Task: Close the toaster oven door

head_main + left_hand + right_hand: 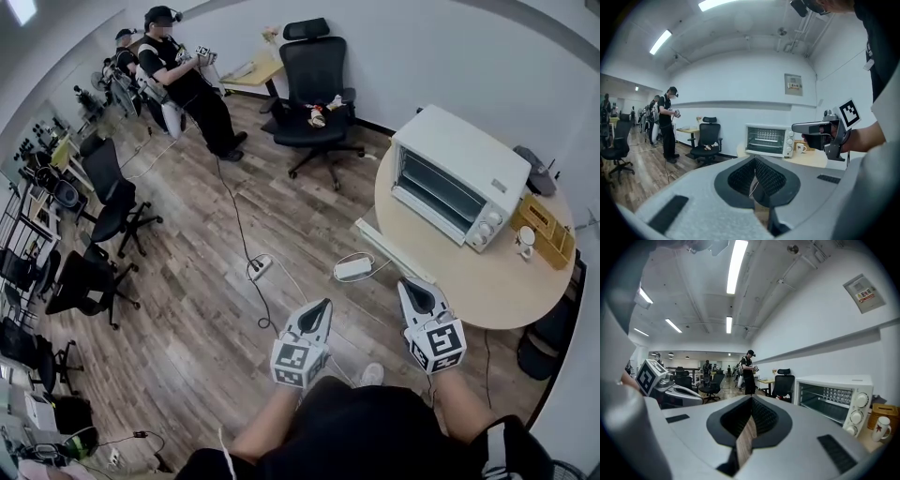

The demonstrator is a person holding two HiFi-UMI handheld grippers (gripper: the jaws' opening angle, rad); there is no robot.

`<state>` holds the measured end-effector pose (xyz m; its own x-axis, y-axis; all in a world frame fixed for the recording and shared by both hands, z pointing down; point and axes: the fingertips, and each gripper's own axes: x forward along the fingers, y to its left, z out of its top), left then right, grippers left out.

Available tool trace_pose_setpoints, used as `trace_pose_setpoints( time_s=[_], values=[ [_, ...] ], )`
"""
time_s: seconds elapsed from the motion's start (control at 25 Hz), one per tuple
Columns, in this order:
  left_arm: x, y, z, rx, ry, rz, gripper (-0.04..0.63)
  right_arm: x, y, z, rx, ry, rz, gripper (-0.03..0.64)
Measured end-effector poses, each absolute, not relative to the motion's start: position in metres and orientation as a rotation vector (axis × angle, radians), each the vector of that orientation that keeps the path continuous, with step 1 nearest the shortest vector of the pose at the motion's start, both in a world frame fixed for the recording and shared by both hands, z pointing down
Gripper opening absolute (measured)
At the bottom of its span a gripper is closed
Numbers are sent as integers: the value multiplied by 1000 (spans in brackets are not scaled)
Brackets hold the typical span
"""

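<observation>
The head view looked steeply down from above; both gripper views faced level, well back; all shared the toaster oven point(459, 178).

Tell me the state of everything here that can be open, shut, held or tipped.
toaster oven door: open, folded down flat
left gripper: jaws shut, empty
right gripper: jaws shut, empty
mug: upright
</observation>
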<state>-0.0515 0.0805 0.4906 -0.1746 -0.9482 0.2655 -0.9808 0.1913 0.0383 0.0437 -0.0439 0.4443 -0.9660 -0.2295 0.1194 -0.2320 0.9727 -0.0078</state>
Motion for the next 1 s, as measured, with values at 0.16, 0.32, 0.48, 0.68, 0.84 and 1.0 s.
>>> trace_pose_setpoints(
  time_s=[0.16,0.32,0.48,0.68,0.84,1.0],
  values=[
    [-51,61,499,1866,-2198,237,5,50,-64,449,395,-2994,57,-1],
    [-55,40,499,1913,-2156,242,5,50,-82,449,452,-2979,63,-1],
    [-75,12,510,1934,-2110,266,5,34,-102,450,519,-2975,58,-1],
    [-117,-28,513,1970,-2051,300,5,3,-131,437,618,-2975,51,0],
    [-151,-57,510,2047,-1983,314,5,-18,-156,433,733,-2942,77,-1],
    [-180,-87,516,2129,-1901,359,5,-36,-172,436,842,-2899,81,-2]
  ],
)
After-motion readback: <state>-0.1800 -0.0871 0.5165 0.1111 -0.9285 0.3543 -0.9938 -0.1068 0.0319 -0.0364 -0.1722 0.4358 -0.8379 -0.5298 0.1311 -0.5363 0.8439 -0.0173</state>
